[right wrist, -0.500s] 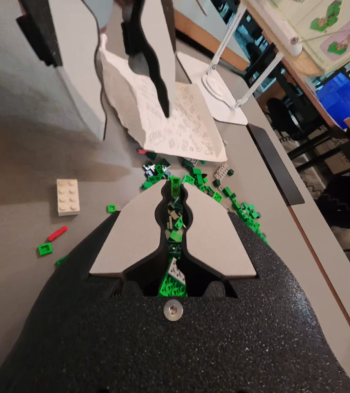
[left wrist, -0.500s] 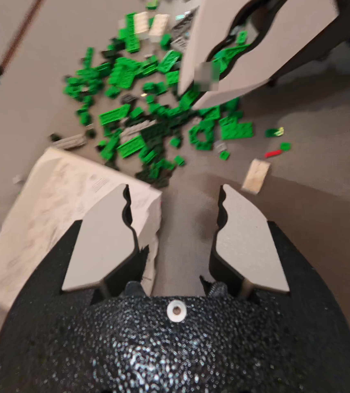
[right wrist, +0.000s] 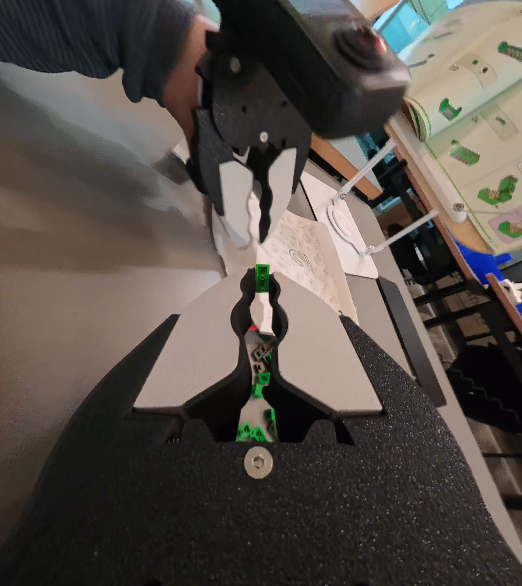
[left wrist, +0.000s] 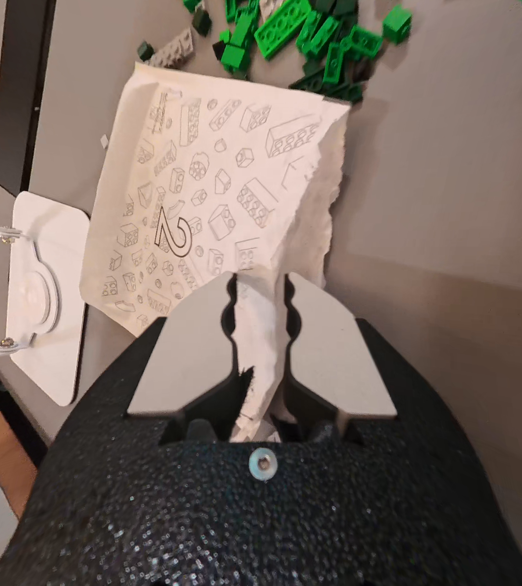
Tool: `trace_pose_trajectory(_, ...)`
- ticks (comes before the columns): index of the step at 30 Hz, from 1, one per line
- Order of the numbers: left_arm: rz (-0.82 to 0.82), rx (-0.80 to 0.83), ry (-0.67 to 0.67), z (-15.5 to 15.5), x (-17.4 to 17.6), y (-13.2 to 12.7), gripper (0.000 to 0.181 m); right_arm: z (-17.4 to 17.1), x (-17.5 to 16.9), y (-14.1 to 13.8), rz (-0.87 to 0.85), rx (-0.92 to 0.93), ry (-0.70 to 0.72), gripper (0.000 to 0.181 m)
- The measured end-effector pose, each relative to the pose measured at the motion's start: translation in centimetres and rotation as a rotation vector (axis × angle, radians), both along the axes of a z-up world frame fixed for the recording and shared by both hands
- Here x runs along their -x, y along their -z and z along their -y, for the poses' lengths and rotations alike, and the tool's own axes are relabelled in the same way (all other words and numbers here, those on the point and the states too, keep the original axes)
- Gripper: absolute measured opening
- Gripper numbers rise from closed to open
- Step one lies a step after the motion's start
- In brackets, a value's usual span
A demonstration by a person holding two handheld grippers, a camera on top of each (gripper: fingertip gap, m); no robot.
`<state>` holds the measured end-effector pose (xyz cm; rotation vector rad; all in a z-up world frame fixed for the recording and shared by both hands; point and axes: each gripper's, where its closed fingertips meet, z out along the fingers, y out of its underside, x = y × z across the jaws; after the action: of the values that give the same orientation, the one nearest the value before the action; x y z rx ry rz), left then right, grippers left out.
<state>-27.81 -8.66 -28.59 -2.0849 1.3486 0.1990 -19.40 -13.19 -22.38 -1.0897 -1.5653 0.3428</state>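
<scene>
The left gripper (left wrist: 261, 279) is pinching the torn edge of a white paper bag (left wrist: 209, 190) – thin, limp stuff, likely to rip further unless taken near the crumpled fold. It is lying on the grey table (left wrist: 443, 158) beside scattered green bricks (left wrist: 316, 28). The right gripper (right wrist: 262, 279) is clamping a small green plate (right wrist: 262, 278) at its tips – light, rigid, slippery.

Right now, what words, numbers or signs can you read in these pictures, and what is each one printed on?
I do not repeat writing, so here is only where it stands.
White paper bag: one large outlined numeral among brick drawings.
Same bag, far left corner: a small block of print, too blurred to read.
Picture sheet on the stand: drawings only, nothing legible.
</scene>
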Motion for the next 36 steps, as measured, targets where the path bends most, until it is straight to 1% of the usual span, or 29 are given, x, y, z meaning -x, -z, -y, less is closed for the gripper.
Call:
trace_pose_trajectory(1, -0.016, 0.005, -0.015, -0.2, 0.3, 0.1, 0.009, 0.1, 0.5, 0.1, 0.008, -0.026, 0.005, 0.008)
trace_pose_trajectory(2, -0.018, -0.023, -0.044, -0.7, 0.5, -0.3, 0.000, 0.2, 0.9, 0.1, 0.016, -0.057, 0.015, 0.008)
trace_pose_trajectory(3, 0.012, -0.027, -0.054, -0.8, 0.3, -0.8, 0.000, 0.1, 1.3, 0.0, 0.022, -0.095, 0.030, 0.008)
trace_pose_trajectory(6, 0.178, 0.020, -0.079, -0.3, -1.3, -2.8, 0.000, -0.1, 2.2, -0.6, 0.033, -0.223, 0.079, 0.008)
trace_pose_trajectory(8, 0.226, 0.034, -0.097, 0.1, -1.9, -4.0, 0.000, -0.3, 2.8, -0.7, 0.049, -0.278, 0.105, 0.008)
trace_pose_trajectory(11, 0.280, 0.044, -0.081, 0.8, -3.2, -5.4, 0.000, -1.2, 3.4, -0.5, 0.104, -0.372, 0.177, 0.008)
trace_pose_trajectory(13, 0.286, 0.035, -0.071, 1.0, -3.7, -5.9, 0.000, -1.8, 3.5, -0.4, 0.126, -0.389, 0.221, 0.008)
trace_pose_trajectory(16, 0.273, 0.040, -0.073, 0.9, -3.9, -5.7, 0.000, -2.1, 3.5, -0.5, 0.125, -0.403, 0.248, 0.011)
trace_pose_trajectory(21, 0.276, 0.041, -0.083, 1.0, -4.0, -5.8, 0.000, -2.2, 3.4, -0.4, 0.121, -0.402, 0.252, 0.019)
trace_pose_trajectory(24, 0.248, 0.025, -0.102, 0.7, -3.6, -5.8, 0.000, -1.9, 3.5, -0.4, 0.112, -0.391, 0.243, 0.020)
trace_pose_trajectory(27, 0.207, -0.040, -0.147, -0.1, -2.5, -6.2, 0.000, -1.2, 3.3, -0.9, 0.062, -0.350, 0.218, 0.019)
trace_pose_trajectory(29, 0.186, -0.113, -0.201, -0.9, -1.3, -6.8, 0.000, -0.7, 2.4, -1.6, 0.012, -0.287, 0.204, 0.019)
trace_pose_trajectory(31, 0.234, -0.176, -0.259, -1.5, -0.5, -7.4, 0.000, -0.4, 0.7, -2.7, -0.051, -0.212, 0.200, 0.019)
trace_pose_trajectory(32, 0.250, -0.185, -0.291, -1.7, 0.1, -7.3, 0.000, -0.4, -0.4, -3.1, -0.082, -0.165, 0.206, 0.020)
trace_pose_trajectory(34, 0.266, -0.184, -0.341, -2.1, 1.4, -6.5, 0.000, -0.8, -3.3, -3.7, -0.130, -0.073, 0.242, 0.020)
trace_pose_trajectory(36, 0.255, -0.186, -0.381, -2.4, 2.9, -5.4, 0.000, -1.2, -7.1, -3.6, -0.150, 0.020, 0.290, 0.020)
